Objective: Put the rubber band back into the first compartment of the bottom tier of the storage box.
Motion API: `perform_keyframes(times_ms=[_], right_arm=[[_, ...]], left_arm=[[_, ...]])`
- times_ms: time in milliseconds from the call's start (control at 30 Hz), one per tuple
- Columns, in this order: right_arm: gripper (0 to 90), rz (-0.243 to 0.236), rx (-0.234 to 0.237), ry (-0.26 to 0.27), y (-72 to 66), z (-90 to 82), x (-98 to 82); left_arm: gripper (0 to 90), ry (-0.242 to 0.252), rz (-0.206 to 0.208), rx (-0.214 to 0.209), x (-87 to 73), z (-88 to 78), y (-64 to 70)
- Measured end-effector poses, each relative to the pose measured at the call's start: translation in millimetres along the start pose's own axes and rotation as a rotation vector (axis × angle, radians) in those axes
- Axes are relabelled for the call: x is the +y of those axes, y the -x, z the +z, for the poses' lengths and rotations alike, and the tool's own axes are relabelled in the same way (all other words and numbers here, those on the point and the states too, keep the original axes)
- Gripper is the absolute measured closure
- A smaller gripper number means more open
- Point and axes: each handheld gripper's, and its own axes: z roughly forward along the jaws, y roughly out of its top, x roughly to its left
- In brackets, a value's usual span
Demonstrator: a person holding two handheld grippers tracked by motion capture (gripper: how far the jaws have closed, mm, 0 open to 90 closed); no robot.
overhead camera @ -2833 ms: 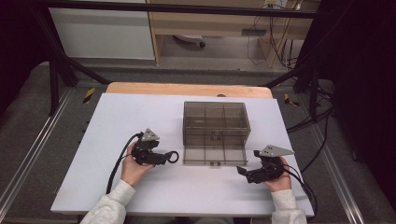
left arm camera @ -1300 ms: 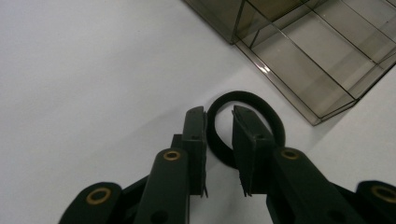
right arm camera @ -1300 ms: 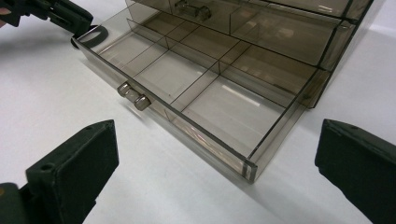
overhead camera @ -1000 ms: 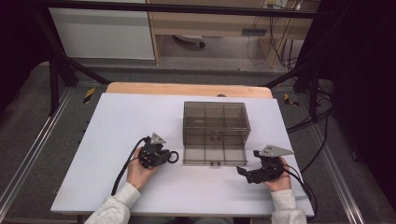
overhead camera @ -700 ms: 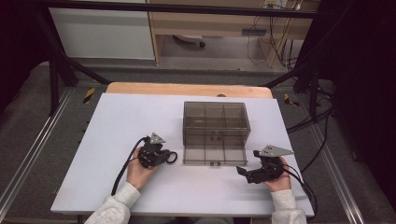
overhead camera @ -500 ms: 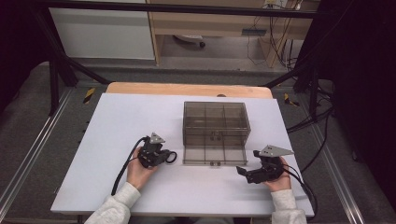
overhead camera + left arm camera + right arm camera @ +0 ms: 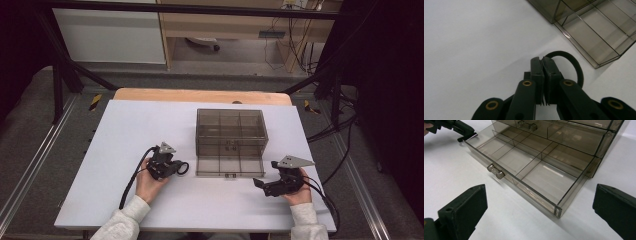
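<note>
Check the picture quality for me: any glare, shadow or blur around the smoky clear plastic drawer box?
High view: even light, sharp; the smoky clear plastic drawer box is readable on the white table. Left gripper view: the left gripper is soft up close, pinching a black rubber ring that casts a faint shadow. Right gripper view: pale glare on the open drawer; the right gripper jaws are blurred.

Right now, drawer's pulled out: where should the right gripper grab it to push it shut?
Probably the small metal knob mid-front of the open drawer, approached from the person's side. It is the sole protrusion on the flat clear front; the right gripper stands open facing it.
</note>
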Motion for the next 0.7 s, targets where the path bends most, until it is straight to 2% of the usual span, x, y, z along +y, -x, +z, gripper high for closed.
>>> perform_keyframes(times_ms=[700], right_arm=[[0.3,0.001,0.004,0.0,-0.2,0.3,-0.1]], left_arm=[[87.0,0.025,-0.008,-0.018,1.6,-9.8,0.9]])
